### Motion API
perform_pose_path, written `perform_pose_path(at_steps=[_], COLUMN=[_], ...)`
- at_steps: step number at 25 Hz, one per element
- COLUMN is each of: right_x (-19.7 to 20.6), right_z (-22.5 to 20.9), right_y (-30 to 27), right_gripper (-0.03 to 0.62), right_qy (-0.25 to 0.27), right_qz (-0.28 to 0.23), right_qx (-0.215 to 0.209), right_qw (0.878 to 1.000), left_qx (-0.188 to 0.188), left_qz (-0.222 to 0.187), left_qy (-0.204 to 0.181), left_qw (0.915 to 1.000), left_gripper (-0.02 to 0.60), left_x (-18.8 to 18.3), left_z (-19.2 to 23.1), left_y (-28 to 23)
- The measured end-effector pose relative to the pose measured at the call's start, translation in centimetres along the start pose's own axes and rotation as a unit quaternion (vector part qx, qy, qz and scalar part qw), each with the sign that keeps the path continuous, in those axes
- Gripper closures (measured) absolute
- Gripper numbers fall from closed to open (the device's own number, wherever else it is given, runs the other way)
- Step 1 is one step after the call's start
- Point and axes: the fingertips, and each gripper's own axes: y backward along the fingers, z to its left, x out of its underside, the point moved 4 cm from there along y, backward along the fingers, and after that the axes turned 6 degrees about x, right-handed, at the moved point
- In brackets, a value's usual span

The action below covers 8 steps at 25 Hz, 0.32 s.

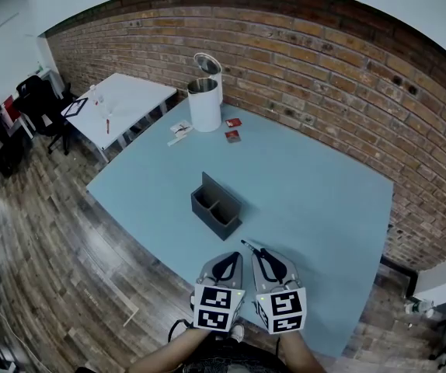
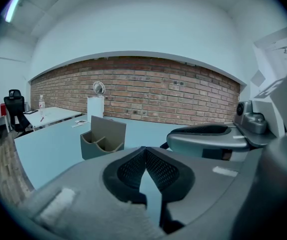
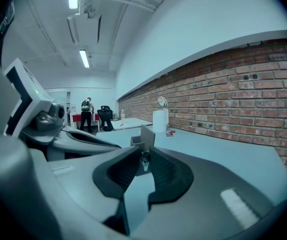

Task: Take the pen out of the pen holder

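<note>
The dark grey pen holder stands on the blue table, its two compartments looking empty; it also shows in the left gripper view and the right gripper view. Both grippers hover side by side at the table's near edge, in front of the holder. My right gripper is shut on a thin dark pen, whose end pokes out between the pads. My left gripper is shut with its pads touching and nothing between them.
At the table's far side stand a white bin with its lid up, two small red items and some papers. A white table and office chairs lie to the left. A brick wall runs behind. A person stands far off.
</note>
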Motion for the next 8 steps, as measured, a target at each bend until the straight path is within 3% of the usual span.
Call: perform_pose_path(at_steps=[8], right_x=[0.00], right_z=[0.27], right_y=[-0.14], right_gripper=[0.533], right_qy=[-0.001], right_qz=[0.001], right_qx=[-0.004], right_qw=[1.000], left_qx=[-0.002], left_qz=[0.000], left_qy=[0.001], left_qw=[1.0000], left_gripper=[0.586], left_x=[-0.06], left_z=[0.12], left_y=[0.17])
